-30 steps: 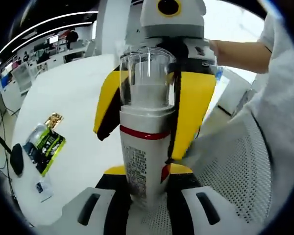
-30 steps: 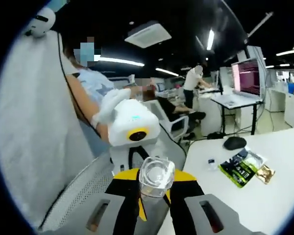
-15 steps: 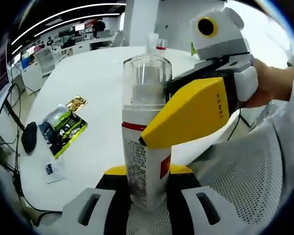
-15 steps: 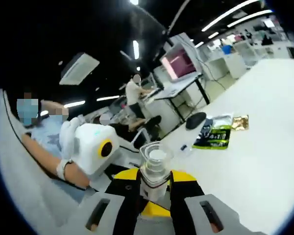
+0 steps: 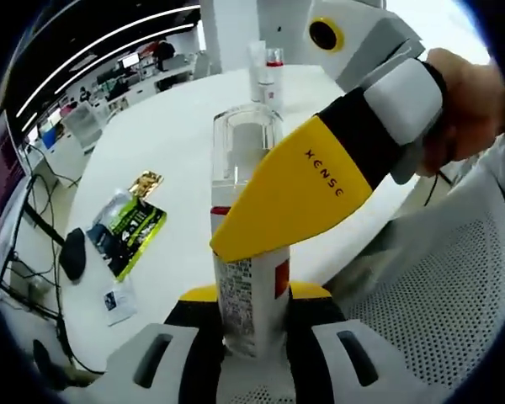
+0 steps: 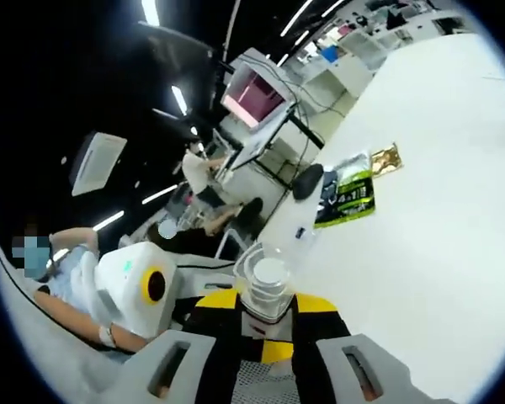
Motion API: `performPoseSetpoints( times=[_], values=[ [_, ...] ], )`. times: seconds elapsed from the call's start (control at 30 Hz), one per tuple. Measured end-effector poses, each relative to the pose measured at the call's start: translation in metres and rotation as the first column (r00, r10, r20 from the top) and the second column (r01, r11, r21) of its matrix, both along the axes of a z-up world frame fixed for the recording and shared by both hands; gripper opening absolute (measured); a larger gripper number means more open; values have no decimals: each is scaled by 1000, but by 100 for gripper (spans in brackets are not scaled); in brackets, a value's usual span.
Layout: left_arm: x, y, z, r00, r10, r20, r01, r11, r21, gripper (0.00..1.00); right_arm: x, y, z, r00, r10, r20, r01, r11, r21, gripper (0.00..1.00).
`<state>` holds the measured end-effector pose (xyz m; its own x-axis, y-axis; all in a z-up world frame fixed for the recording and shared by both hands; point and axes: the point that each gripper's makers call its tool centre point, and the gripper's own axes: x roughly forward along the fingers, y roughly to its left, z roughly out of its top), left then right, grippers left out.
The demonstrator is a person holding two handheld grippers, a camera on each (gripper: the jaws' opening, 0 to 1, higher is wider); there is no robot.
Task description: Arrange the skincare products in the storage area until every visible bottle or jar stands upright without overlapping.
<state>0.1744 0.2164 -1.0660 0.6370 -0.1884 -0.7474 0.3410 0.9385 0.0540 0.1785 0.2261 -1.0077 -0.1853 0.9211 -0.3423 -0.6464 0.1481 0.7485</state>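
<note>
Gripping a white bottle with clear cap, red band and fine print at frame centre, both the left claw and right claw close on it above the white desk.

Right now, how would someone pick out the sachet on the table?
Start at the white table. Near its edge, beside a black mouse, lies the flat sachet. It is green and black with a gold packet at its far end, unlike the upright bottles.
</note>
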Motion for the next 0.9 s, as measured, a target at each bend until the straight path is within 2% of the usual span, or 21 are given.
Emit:
performPoseSetpoints(
  times=[0.03, 0.13, 0.2, 0.3, 0.37, 0.4, 0.43, 0.5, 0.57, 0.63, 0.7, 0.73, 0.9],
  values=[
    [2, -2, 2, 1000, -19, 18, 18, 1000, 6, 24, -2, -1, 4, 999, 32, 15, -32, 999, 39, 15],
    [1, -9, 3, 997, -67, 27, 67, 998, -8, 24, -6, -7, 7, 992, 98, 74, -103, 993, 65, 15],
    [2, -11, 8, 993, -99, 57, 98, 995, 7, 23, -7, -9, 11, 976, 145, 162, -160, 983, 88, 15],
    [1, -16, 12, 993, -102, 64, 104, 994, -36, 21, -11, -15, 16, 938, 237, 253, -269, 958, 99, 15],
    [1, -20, 14, 993, -96, 68, 100, 993, -62, 21, -12, -17, 19, 928, 262, 264, -297, 949, 104, 15],
    [1, -22, 15, 994, -92, 66, 97, 992, -82, 20, -10, -17, 19, 936, 256, 243, -287, 952, 103, 15],
    [1, -21, 15, 993, -93, 68, 98, 992, -76, 20, -10, -16, 19, 945, 247, 213, -273, 957, 100, 15],
    [2, -18, 14, 994, -87, 68, 91, 994, -59, 20, -9, -13, 16, 953, 231, 195, -251, 964, 85, 16],
    [0, -7, 6, 997, -66, 33, 66, 998, -4, 20, -9, -10, 9, 963, 216, 163, -225, 974, 38, 16],
    [1, -4, 4, 999, -48, 25, 48, 999, 3, 20, -5, -7, 1, 981, 165, 98, -164, 986, -21, 15],
    [3, 1, 6, 1000, 15, 25, -15, 1000, -22, 20, 1, -3, 1, 995, 92, 47, -91, 996, -23, 14],
    [4, 4, 5, 999, 24, 24, -23, 1000, -17, 20, 4, -1, -3, 999, 42, 9, -41, 998, -42, 15],
    [3, 4, 4, 999, 52, 14, -52, 998, -27, 20, 5, 5, -6, 995, -32, -93, 29, 999, -42, 15]
  ],
)
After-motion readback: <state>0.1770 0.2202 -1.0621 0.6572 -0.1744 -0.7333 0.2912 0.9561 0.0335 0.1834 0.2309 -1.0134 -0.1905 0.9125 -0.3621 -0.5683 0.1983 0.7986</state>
